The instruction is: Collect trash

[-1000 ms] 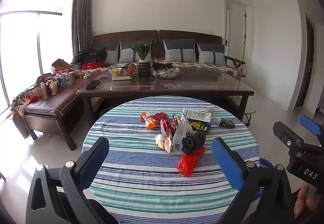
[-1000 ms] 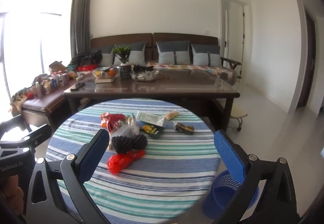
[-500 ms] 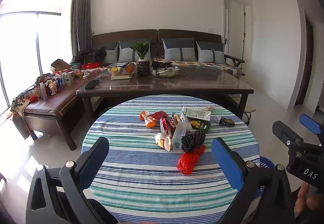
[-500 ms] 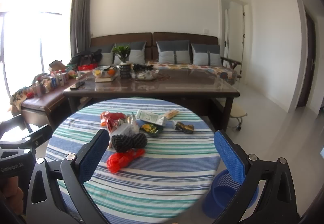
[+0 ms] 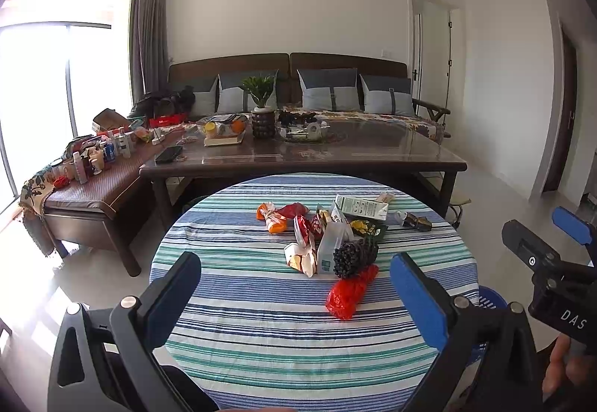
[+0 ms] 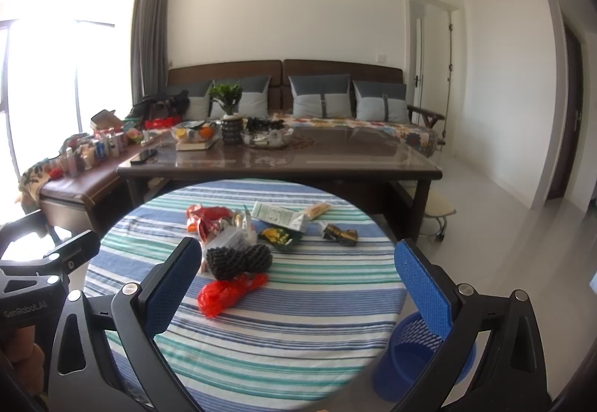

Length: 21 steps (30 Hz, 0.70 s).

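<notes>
A pile of trash lies on the round striped table (image 5: 261,337): a red plastic bag (image 5: 350,292), a black foam net (image 5: 354,255), a white carton (image 5: 360,207), orange and red wrappers (image 5: 276,216) and a dark wrapper (image 5: 418,222). The same red bag (image 6: 227,291), black net (image 6: 238,257) and carton (image 6: 278,216) show in the right wrist view. My left gripper (image 5: 294,296) is open and empty, held above the table's near side. My right gripper (image 6: 294,277) is open and empty, to the right of the left one. A blue mesh bin (image 6: 421,356) stands on the floor at the table's right.
A long dark coffee table (image 5: 302,158) with a plant, fruit bowl and phone stands behind the round table. A sofa with grey cushions (image 5: 328,91) is at the back wall. A bench (image 5: 86,184) crowded with bottles is at the left. A small stool (image 6: 440,210) stands at the right.
Both views have shifted only slightly; the grippers stay open and the trash has not moved.
</notes>
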### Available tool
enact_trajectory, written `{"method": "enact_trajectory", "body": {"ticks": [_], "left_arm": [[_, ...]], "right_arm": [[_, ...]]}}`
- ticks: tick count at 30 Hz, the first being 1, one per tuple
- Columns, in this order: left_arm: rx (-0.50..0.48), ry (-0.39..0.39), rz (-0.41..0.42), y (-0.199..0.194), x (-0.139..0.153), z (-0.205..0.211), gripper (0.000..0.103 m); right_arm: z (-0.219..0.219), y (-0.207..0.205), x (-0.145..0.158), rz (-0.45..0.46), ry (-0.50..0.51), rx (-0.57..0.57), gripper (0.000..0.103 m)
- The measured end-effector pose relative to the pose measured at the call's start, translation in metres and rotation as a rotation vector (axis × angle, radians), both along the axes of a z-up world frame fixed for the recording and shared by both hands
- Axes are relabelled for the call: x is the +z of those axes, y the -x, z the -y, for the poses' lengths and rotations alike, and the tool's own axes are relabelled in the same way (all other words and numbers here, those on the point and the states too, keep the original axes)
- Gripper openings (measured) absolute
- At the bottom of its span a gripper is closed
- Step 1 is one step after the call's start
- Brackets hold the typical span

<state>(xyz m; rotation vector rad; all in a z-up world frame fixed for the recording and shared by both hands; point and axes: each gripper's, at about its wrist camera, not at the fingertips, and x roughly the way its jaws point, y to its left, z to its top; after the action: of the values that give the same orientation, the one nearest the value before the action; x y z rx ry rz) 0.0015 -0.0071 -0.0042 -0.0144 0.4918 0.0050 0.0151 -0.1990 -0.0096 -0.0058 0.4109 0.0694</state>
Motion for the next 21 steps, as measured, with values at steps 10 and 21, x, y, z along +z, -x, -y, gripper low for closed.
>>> {"method": "enact_trajectory", "body": {"ticks": [10, 21], "left_arm": [[0.001, -0.001, 0.000, 0.0002, -0.0004, 0.0006, 0.103], [-0.001, -0.003, 0.000, 0.0009, -0.0009, 0.0015, 0.103]], "right_arm": [[0.0008, 0.0001, 0.0006, -0.002, 0.003, 0.001, 0.103], [0.0010, 0.0022, 0.0018, -0.001, 0.004, 0.000, 0.103]]}}
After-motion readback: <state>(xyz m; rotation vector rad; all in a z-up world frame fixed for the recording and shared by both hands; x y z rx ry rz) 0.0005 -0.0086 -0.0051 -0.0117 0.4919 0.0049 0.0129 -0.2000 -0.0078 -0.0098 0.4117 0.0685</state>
